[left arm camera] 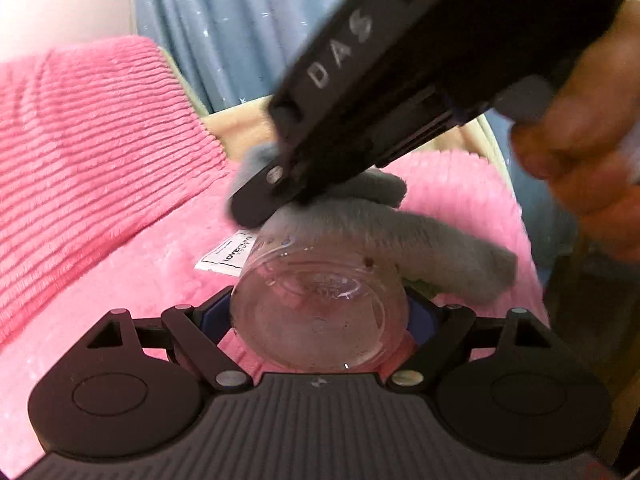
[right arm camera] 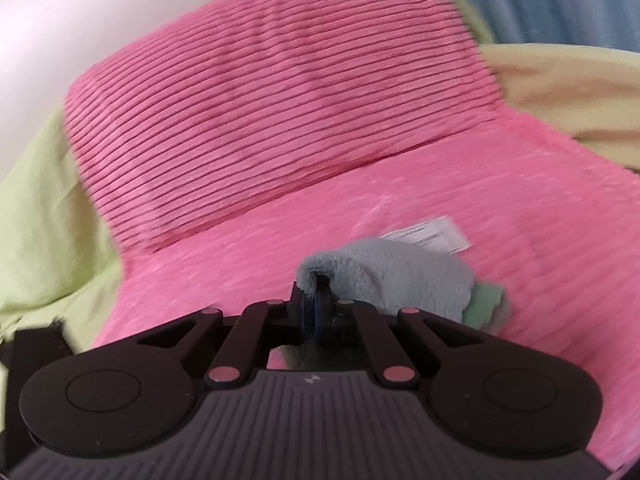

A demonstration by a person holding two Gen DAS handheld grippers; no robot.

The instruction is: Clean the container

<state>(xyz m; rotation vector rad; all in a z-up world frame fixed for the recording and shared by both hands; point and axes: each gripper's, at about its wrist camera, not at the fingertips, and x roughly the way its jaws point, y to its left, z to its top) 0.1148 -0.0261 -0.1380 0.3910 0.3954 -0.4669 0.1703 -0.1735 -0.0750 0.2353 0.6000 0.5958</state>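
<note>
fluffy pink ribbed blanket (right arm camera: pixel 400 208) over the bed, matching pink corduroy-ribbed pillow (right arm camera: pixel 280 92) behind, pale green sheet (right arm camera: pixel 44 216), blue starry curtain (left arm camera: pixel 224 28), white wall (right arm camera: pixel 52 12)

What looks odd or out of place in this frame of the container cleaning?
The clear container, gripped base-first in the left gripper, shows dark specks on its base. The right gripper holds the grey cloth over it. A loose white label lies on the pink bedcover. Nothing spilled or broken.
</note>
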